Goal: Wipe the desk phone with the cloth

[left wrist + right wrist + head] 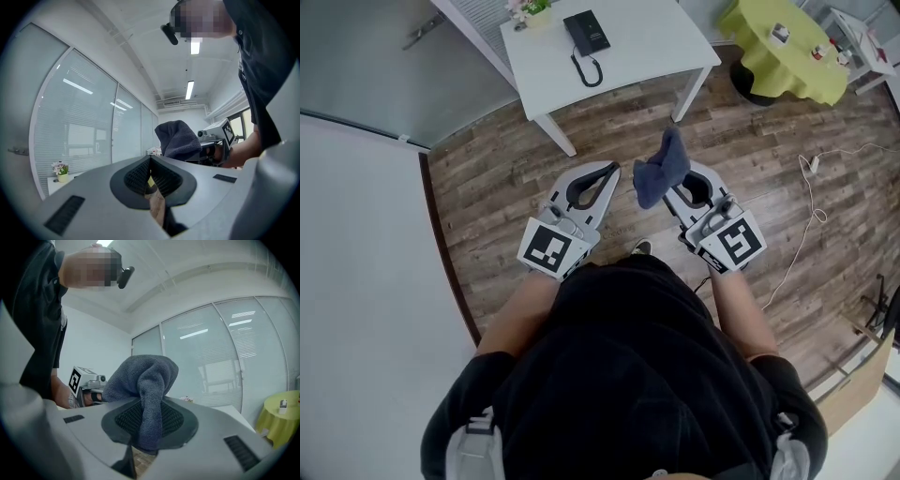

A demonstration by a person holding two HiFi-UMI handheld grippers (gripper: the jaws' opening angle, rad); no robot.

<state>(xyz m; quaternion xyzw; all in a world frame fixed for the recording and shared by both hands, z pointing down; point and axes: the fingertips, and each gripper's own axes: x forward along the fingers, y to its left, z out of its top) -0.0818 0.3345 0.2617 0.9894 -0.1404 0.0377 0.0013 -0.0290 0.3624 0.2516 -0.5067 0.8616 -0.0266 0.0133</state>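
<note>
The dark blue cloth (661, 169) is pinched tight between the jaws of the right gripper (680, 189) and bunched above them, presumably so it can be carried to the desk phone (586, 32), which is seen on the white table (675, 42), well apart from both grippers. The jaws of the left gripper (602, 178) are pressed together on nothing.

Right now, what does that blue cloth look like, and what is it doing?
The cloth is dark grey-blue and looks soft and fuzzy, like a towel. It is bunched and folded, not spread flat. The right gripper pinches its lower part between its jaws, and the rest pokes out past them in a floppy lump. It is up in the air above the wood floor, touching only that gripper, well short of the white table.
</note>
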